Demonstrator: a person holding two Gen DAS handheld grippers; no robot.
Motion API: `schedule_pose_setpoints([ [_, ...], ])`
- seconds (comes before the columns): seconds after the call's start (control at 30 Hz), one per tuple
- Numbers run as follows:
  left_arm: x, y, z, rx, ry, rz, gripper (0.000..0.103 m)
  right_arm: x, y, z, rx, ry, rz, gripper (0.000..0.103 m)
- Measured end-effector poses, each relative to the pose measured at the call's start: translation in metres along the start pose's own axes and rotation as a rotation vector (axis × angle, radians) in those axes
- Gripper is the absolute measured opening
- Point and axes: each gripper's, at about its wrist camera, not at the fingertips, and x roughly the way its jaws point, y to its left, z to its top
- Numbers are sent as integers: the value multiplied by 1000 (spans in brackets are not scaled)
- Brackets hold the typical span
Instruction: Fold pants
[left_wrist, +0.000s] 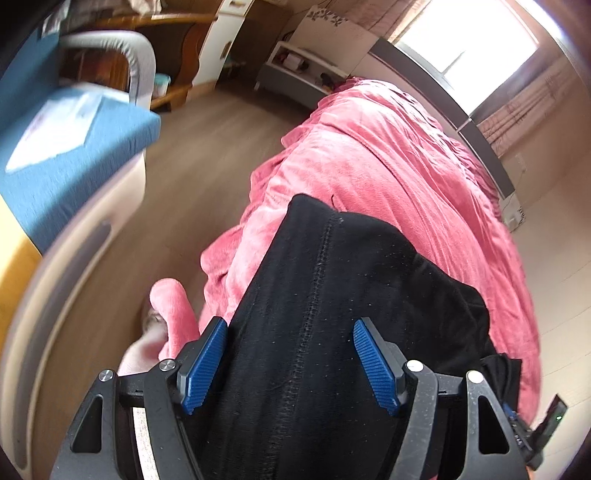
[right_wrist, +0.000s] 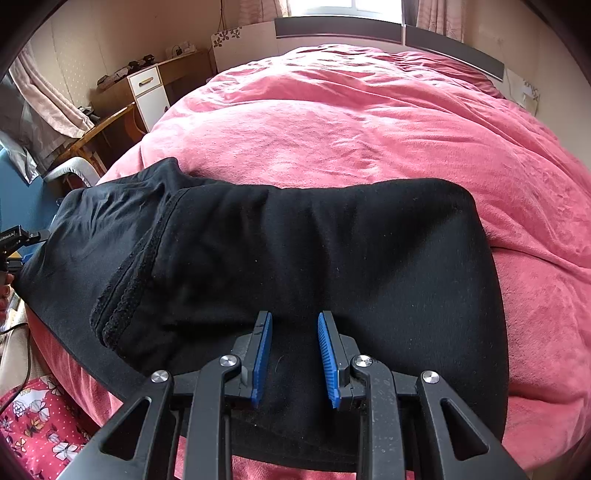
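Observation:
Black pants (right_wrist: 295, 251) lie folded in a wide band across a pink bedspread (right_wrist: 351, 122), with a seam edge running down the left part. My right gripper (right_wrist: 294, 328) is open, its blue pads just above the near middle of the pants. In the left wrist view the pants (left_wrist: 332, 295) fill the space between my left gripper's (left_wrist: 290, 332) wide-open blue pads; the pads stand apart from the cloth on both sides. The left gripper's body shows at the far left of the right wrist view (right_wrist: 14, 240), at the pants' left end.
The pink bedspread (left_wrist: 388, 155) drops to a wooden floor (left_wrist: 207, 147) on the left. A blue-topped ironing board or table (left_wrist: 74, 147) stands beside the bed. A headboard (right_wrist: 369, 29), a window and a white drawer cabinet (right_wrist: 147, 96) are at the far end. Floral cloth (right_wrist: 40, 424) is at the near left.

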Motion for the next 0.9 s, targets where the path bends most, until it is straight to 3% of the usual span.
schedule_pose_setpoints([
  [0.23,1,8,7,-1,11,17,72,0,0,0,4,1,2,27],
  [0.37,10,5,6,4,83,-41,72,1,1,-1,-1,1,-3,27],
  [0.43,10,0,5,48,83,-33,73,1,1,-1,-1,2,-3,27],
  [0.6,6,5,4,49,96,-109,71,2,0,-1,9,4,4,27],
  [0.67,1,2,4,101,75,-64,59,2,0,-1,11,3,4,27],
  [0.73,-11,-10,0,191,9,-13,34,2,0,-1,9,3,3,27],
  [0.8,-19,-23,-3,286,-32,35,30,3,-1,-1,11,3,4,27],
  [0.9,-24,-31,-6,335,-57,22,28,3,-1,-2,10,4,6,27],
])
